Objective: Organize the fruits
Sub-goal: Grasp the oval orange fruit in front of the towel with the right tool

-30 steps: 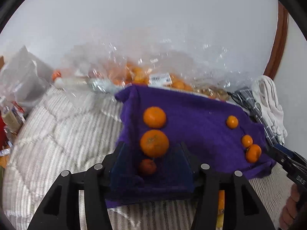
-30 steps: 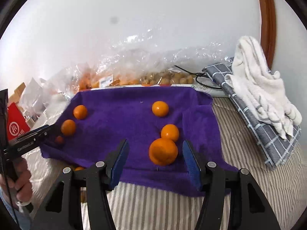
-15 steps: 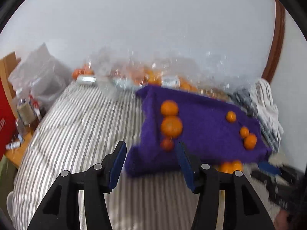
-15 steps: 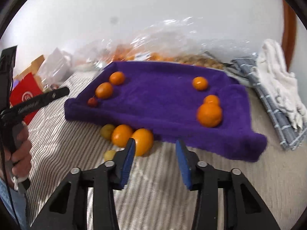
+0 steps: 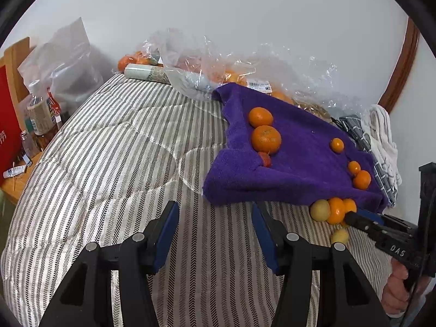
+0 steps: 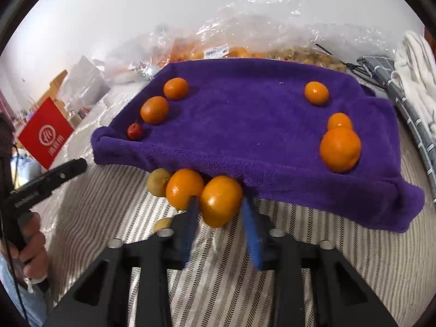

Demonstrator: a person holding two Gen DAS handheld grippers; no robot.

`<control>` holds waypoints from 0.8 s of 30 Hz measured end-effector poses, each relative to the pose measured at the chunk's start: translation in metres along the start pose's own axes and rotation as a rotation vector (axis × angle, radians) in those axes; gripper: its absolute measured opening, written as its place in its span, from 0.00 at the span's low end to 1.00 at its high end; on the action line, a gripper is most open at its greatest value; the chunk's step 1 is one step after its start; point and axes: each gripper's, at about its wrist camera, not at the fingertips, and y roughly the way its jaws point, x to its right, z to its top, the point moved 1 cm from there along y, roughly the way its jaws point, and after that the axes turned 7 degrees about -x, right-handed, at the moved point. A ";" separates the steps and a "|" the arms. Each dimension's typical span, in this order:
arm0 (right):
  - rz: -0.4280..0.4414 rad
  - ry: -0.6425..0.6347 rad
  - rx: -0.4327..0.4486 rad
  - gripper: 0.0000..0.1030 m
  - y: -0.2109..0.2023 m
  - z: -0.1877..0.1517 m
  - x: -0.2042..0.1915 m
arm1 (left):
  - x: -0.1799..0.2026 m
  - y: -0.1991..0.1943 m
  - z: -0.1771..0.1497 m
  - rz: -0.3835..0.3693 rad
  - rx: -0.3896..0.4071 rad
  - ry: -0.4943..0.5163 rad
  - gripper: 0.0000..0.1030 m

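Observation:
A purple towel (image 6: 245, 136) lies on a striped bedcover (image 5: 109, 163) with several oranges on it and a small red fruit (image 6: 135, 130) at its left edge. Just off the towel's near edge sit two oranges and a yellowish fruit (image 6: 156, 182). My right gripper (image 6: 220, 201) is shut on the right-hand orange (image 6: 220, 199), a blue pad against each side. The other orange (image 6: 184, 188) touches it on the left. My left gripper (image 5: 214, 209) is open over bare bedcover, short of the towel (image 5: 299, 160), with nothing between its fingers. The left wrist view shows the right gripper (image 5: 357, 218) at those fruits.
Clear plastic bags of fruit (image 5: 218, 65) line the wall behind the towel. A checked cloth and a white towel (image 6: 414, 76) lie to the right. Bottles (image 5: 41, 111) and a red box (image 6: 46, 136) stand off the bed's left side. A small yellow fruit (image 5: 339, 235) lies by the right gripper.
Both grippers pulled back from over the towel. The right one dropped to the fruits at the towel's near edge and shut on an orange. The left one now hangs over bare bedcover.

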 end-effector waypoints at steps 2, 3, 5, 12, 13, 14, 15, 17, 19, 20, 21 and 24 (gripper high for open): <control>-0.023 -0.003 0.009 0.30 -0.005 -0.002 0.003 | 0.002 0.000 -0.001 0.001 0.000 0.007 0.52; -0.041 -0.007 0.018 0.29 -0.010 -0.004 0.005 | 0.003 0.000 -0.002 0.001 0.001 0.012 0.53; -0.067 -0.016 0.029 0.29 -0.018 -0.009 0.011 | 0.005 0.001 -0.002 0.007 0.000 0.021 0.56; -0.073 -0.018 0.003 0.29 -0.026 -0.022 0.026 | 0.009 0.012 -0.006 0.082 -0.046 0.038 0.58; -0.080 -0.025 0.004 0.30 -0.025 -0.023 0.025 | 0.010 0.012 -0.006 0.085 -0.046 0.042 0.58; -0.086 -0.031 0.005 0.31 -0.024 -0.024 0.024 | 0.009 0.012 -0.006 0.082 -0.044 0.043 0.58; -0.086 -0.038 -0.003 0.33 -0.021 -0.025 0.023 | 0.009 0.011 -0.007 0.076 -0.044 0.043 0.58; -0.082 -0.033 -0.024 0.34 -0.014 -0.026 0.023 | 0.009 0.012 -0.006 0.074 -0.047 0.041 0.58; -0.102 -0.033 -0.020 0.34 -0.009 -0.027 0.022 | 0.008 0.011 -0.007 0.072 -0.047 0.035 0.57; -0.114 -0.037 -0.011 0.34 -0.008 -0.027 0.021 | 0.008 0.011 -0.007 0.068 -0.047 0.033 0.58; -0.125 -0.040 -0.010 0.33 -0.007 -0.027 0.021 | 0.007 0.011 -0.007 0.063 -0.048 0.030 0.58; -0.129 -0.034 0.012 0.33 -0.008 -0.029 0.021 | 0.008 0.012 -0.006 0.045 -0.052 0.033 0.64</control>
